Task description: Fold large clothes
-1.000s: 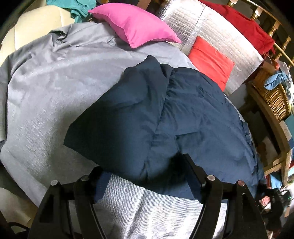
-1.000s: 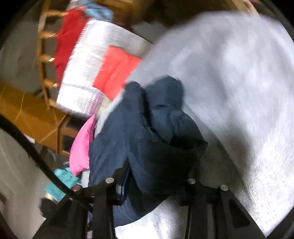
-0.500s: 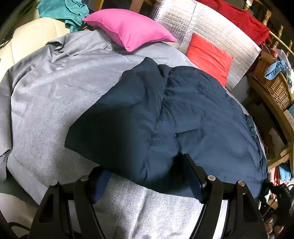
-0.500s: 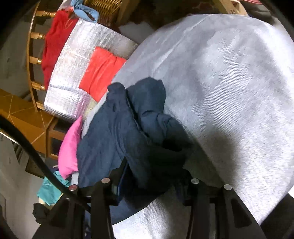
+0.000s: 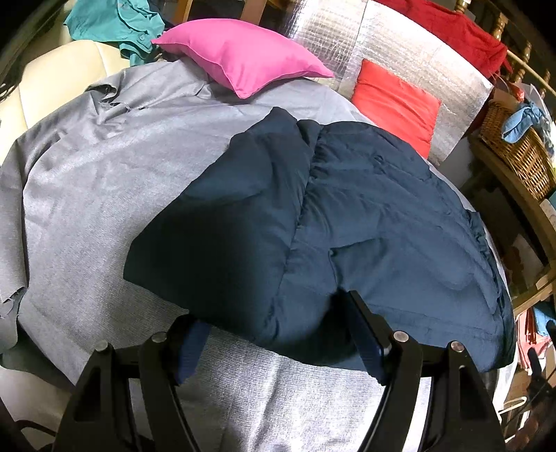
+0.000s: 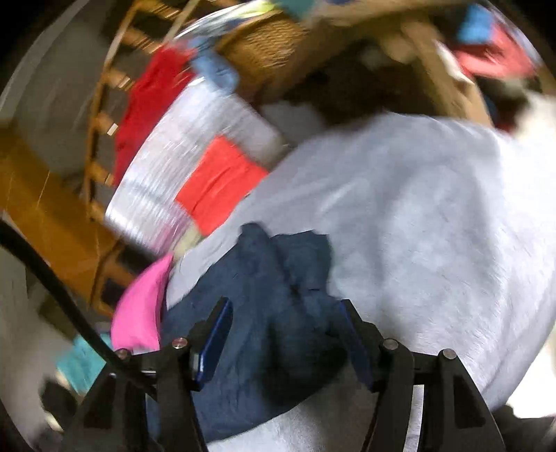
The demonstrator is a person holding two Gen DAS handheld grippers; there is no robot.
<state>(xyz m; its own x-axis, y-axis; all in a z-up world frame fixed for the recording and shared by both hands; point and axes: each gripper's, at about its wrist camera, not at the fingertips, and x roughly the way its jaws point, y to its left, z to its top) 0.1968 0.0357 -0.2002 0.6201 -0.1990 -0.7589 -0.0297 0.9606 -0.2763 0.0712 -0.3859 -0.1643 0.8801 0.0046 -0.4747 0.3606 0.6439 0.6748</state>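
No writing, label, brand mark or number can be read in either view; the right wrist view is blurred, and the left wrist view shows only plain, unmarked surfaces.

My right cam pic is all smeared, so I can't read much. The basket (image 6: 274, 38) up top is just a brown blur, and the red cloth (image 6: 149, 101) and silver mat (image 6: 180, 167) run into streaks. The bottom edge cuts off the right gripper (image 6: 281, 330), and I can't tell if its pads touch the blue jacket (image 6: 264, 313).

On the left cam, the jacket (image 5: 312, 222) hides the tip of the left gripper's (image 5: 278, 330) left finger. The jacket's right end runs into dark at the rim. The green cloth (image 5: 114, 24) is cut off at the top. Stuff at far right is too small to tell.
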